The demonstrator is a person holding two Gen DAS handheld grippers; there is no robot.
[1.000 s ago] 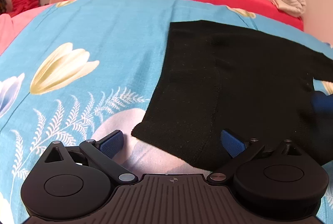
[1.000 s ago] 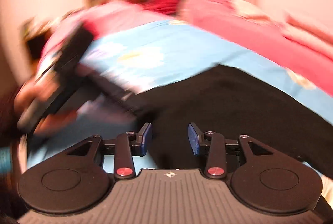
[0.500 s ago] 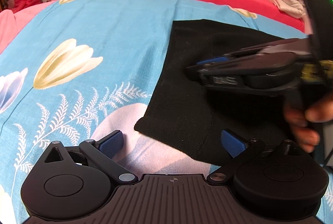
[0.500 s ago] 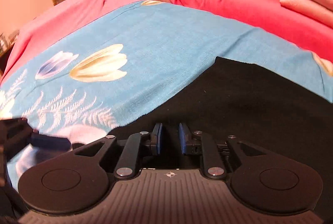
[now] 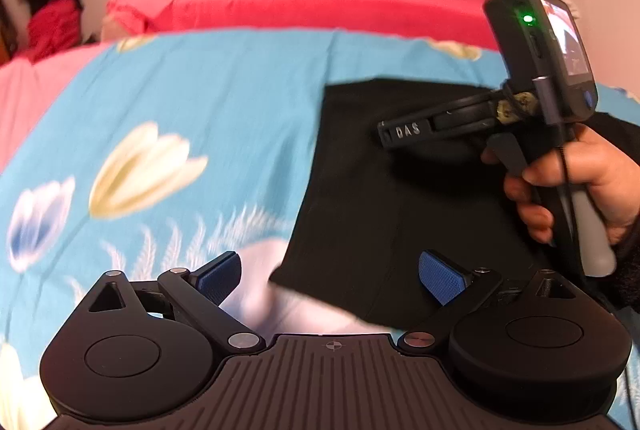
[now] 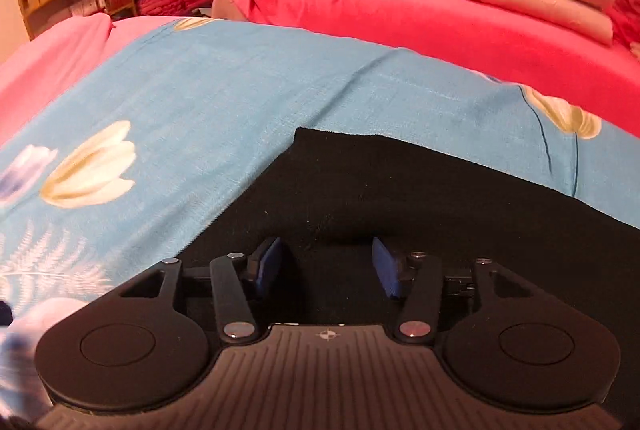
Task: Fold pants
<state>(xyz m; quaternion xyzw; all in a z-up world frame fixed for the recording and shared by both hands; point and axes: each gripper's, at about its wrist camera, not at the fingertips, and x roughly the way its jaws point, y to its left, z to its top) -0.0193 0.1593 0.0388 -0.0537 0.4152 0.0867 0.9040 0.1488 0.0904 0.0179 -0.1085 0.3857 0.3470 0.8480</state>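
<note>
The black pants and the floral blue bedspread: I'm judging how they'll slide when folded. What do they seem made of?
The black pants look like a matte knit or fleece-like fabric: no sheen, pale lint specks and a slightly fuzzy edge. The floral blue bedspread looks like a soft, brushed printed cloth, with a faint nap and shallow creases. Exact fibres cannot be told.

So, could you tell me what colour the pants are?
The pants are plain black, clearest in the right wrist view.
</note>
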